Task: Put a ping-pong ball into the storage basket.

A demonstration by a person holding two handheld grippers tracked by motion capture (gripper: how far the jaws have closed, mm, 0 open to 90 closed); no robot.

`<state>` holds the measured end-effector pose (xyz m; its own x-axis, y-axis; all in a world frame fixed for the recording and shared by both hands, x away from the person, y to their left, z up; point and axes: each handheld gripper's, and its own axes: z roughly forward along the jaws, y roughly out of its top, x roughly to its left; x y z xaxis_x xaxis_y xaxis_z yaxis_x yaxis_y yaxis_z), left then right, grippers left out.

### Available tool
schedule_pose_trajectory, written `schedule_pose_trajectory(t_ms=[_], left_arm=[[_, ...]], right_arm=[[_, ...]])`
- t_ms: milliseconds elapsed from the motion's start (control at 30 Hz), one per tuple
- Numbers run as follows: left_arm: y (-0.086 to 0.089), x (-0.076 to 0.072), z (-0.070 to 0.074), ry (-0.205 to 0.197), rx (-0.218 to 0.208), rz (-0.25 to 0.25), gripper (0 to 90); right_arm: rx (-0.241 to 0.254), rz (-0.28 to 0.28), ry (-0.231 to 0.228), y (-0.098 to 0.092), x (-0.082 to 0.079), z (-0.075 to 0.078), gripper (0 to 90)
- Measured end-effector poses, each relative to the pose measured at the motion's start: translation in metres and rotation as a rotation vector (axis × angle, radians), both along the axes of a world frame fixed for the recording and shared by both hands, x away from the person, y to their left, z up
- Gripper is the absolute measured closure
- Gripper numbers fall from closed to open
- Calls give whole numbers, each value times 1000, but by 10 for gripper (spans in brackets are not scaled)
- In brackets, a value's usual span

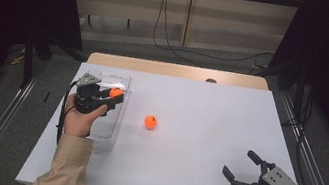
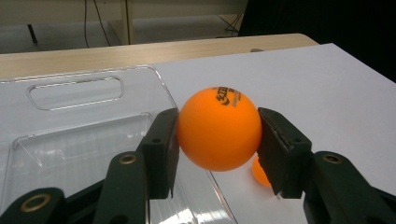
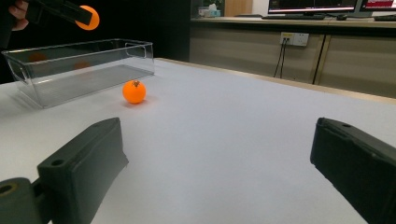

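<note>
Pressing between matte black pads, a smooth round orange ball [image 2: 218, 128] is gripped by the left hand-held gripper [image 1: 112, 97] above a clear plastic bin [image 1: 110, 131]; the right hand-held gripper [image 1: 241, 165] is held wide open, empty.

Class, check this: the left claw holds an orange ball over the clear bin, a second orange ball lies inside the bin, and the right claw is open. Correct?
Not quite. The second ball lies on the table beside the bin, as the high view shows. The left claw does hold a ball, and the right claw is open.
</note>
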<state>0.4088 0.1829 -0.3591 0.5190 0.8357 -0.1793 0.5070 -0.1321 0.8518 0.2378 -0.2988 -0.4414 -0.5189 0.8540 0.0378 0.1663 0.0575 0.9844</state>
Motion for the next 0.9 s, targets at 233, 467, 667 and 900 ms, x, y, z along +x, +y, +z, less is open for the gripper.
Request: schedule_pose_trajectory(t_ms=[233,467,667,900], left_arm=[[2,0,0,0,-7,7,507],[6,1,0,-2,-3,22,507],[8,1,-1,0,1,31,507],[11,2,-3,-2,4,43,507]], right_arm=[[0,0,0,0,0,0,24],[1,-1,0,0,0,0,25],[1,-1,0,0,0,0,25],[0,-3,0,0,0,0,25]])
